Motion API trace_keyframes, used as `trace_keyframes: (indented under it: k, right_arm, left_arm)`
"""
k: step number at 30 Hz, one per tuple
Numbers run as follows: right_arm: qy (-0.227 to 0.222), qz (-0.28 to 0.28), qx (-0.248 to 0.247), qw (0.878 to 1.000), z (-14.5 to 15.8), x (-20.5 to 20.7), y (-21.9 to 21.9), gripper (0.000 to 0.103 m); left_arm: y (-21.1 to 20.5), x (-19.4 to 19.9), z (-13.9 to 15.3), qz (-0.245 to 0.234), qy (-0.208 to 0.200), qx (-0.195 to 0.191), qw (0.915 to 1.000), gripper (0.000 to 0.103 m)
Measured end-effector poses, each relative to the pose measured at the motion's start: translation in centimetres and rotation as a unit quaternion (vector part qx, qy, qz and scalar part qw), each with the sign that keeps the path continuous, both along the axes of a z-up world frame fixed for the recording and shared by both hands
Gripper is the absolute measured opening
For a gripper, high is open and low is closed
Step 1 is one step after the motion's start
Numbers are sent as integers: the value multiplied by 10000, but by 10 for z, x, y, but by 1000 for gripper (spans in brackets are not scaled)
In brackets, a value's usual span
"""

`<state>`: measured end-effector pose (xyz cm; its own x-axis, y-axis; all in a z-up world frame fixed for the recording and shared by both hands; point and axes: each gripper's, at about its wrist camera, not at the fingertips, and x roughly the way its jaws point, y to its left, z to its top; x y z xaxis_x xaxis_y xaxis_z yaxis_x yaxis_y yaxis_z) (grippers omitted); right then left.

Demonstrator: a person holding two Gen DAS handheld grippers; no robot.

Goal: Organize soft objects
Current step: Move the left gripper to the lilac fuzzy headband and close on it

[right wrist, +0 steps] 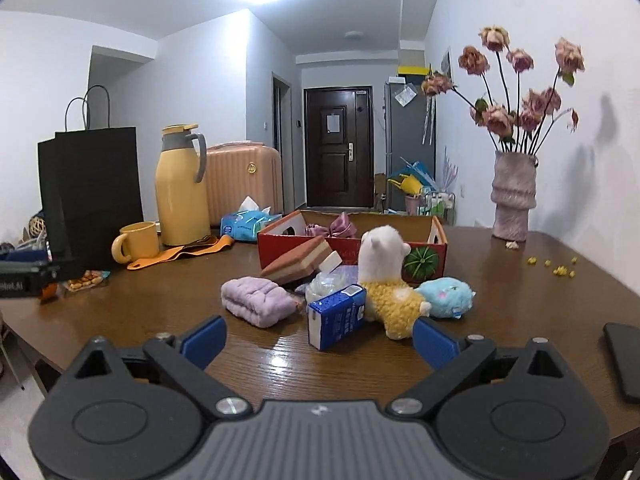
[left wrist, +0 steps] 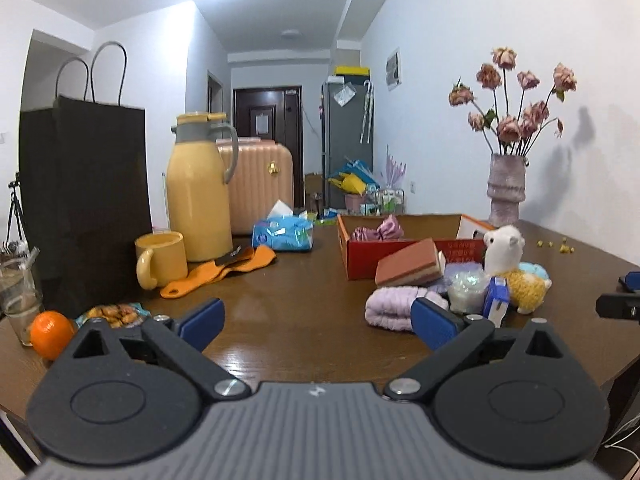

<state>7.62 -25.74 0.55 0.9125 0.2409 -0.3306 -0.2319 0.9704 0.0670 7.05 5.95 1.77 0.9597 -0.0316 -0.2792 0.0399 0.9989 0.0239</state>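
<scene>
A red cardboard box [left wrist: 400,258] [right wrist: 352,248] stands mid-table with a purple bow [right wrist: 342,226] inside. In front of it lie a layered sponge [right wrist: 298,262], a folded lilac towel [left wrist: 394,308] [right wrist: 256,300], a white-and-yellow alpaca plush [left wrist: 508,264] [right wrist: 388,280], a blue plush [right wrist: 446,296] and a blue carton [right wrist: 336,316]. An orange cloth [left wrist: 224,272] lies by the mug. My left gripper [left wrist: 318,324] is open over bare table, left of the towel. My right gripper [right wrist: 320,340] is open just short of the carton, holding nothing.
A black paper bag [left wrist: 84,200], yellow thermos [left wrist: 198,192], yellow mug [left wrist: 160,258], tissue pack [left wrist: 282,234], orange [left wrist: 50,334] and snack packet [left wrist: 114,314] crowd the left. A vase of dried flowers [right wrist: 514,196] stands back right. A dark phone [right wrist: 624,360] lies near the right edge.
</scene>
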Motion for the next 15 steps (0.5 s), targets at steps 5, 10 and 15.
trace_keyframes:
  k: [5, 10, 15]
  right_arm:
    - [151, 117, 52, 9998, -11, 30, 6, 98]
    - [418, 263, 87, 9987, -15, 71, 24, 91]
    - [482, 292, 162, 9983, -18, 114, 40, 78]
  left_arm:
    - [-10, 25, -15, -61, 203, 131, 9997, 101]
    - [-15, 66, -24, -101, 568, -57, 9983, 101]
    - [-19, 116, -30, -321, 720, -210, 9967, 101]
